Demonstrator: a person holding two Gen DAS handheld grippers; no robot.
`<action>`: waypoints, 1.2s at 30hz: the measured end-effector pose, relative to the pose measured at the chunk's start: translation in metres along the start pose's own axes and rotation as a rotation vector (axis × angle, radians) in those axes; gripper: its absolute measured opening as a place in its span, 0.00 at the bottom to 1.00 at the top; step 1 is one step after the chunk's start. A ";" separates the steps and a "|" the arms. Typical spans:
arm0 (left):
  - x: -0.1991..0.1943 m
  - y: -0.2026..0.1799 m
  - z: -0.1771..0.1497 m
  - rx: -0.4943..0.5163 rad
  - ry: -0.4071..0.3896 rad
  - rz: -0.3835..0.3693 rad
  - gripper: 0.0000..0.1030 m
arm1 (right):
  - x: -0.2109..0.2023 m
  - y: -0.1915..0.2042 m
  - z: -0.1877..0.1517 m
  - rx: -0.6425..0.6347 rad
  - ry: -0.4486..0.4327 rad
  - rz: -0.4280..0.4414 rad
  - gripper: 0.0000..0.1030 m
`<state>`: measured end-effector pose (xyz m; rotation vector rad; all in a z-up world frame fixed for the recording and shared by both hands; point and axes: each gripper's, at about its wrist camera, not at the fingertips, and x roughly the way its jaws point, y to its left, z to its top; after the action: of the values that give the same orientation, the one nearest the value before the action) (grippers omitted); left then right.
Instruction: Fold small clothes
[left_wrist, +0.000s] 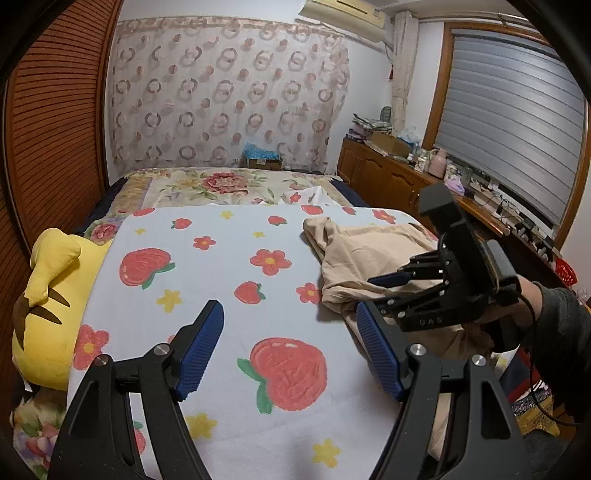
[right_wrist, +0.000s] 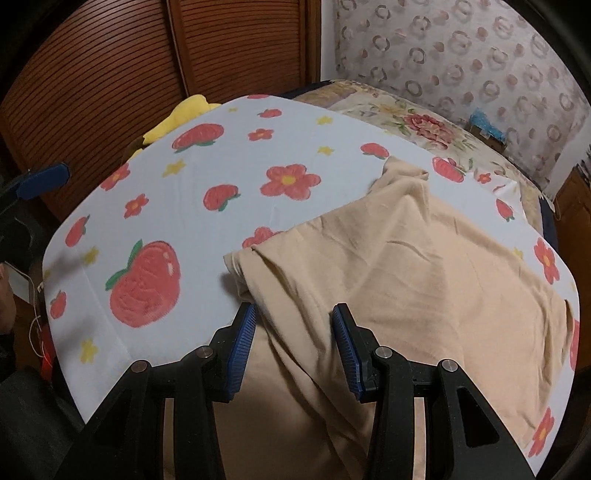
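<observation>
A bed covered by a white sheet (left_wrist: 221, 280) printed with red strawberries and flowers fills both views. A crumpled beige garment (right_wrist: 406, 266) lies on the sheet, toward four o'clock in the right wrist view and three o'clock in the left wrist view. A yellow plush toy (left_wrist: 48, 295) sits at nine o'clock at the bed's edge. The left tool (left_wrist: 290, 350) hovers over bare sheet, its blue pads wide apart and empty. The right tool (right_wrist: 293, 343) hangs over the garment's near edge, pads partly apart, gripping nothing.
</observation>
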<state>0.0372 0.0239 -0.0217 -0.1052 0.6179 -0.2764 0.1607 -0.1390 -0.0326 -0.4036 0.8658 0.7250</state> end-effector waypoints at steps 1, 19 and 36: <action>0.000 0.001 0.000 -0.005 -0.003 0.000 0.73 | -0.003 0.002 -0.002 -0.014 0.003 -0.004 0.44; 0.010 -0.002 -0.004 -0.016 0.008 -0.003 0.73 | -0.059 -0.031 0.003 0.060 -0.206 -0.007 0.09; 0.018 -0.008 -0.014 -0.004 0.050 -0.025 0.73 | -0.064 -0.168 -0.041 0.408 -0.115 -0.431 0.25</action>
<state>0.0411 0.0109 -0.0419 -0.1099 0.6667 -0.3030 0.2313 -0.3065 -0.0001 -0.1693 0.7605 0.1635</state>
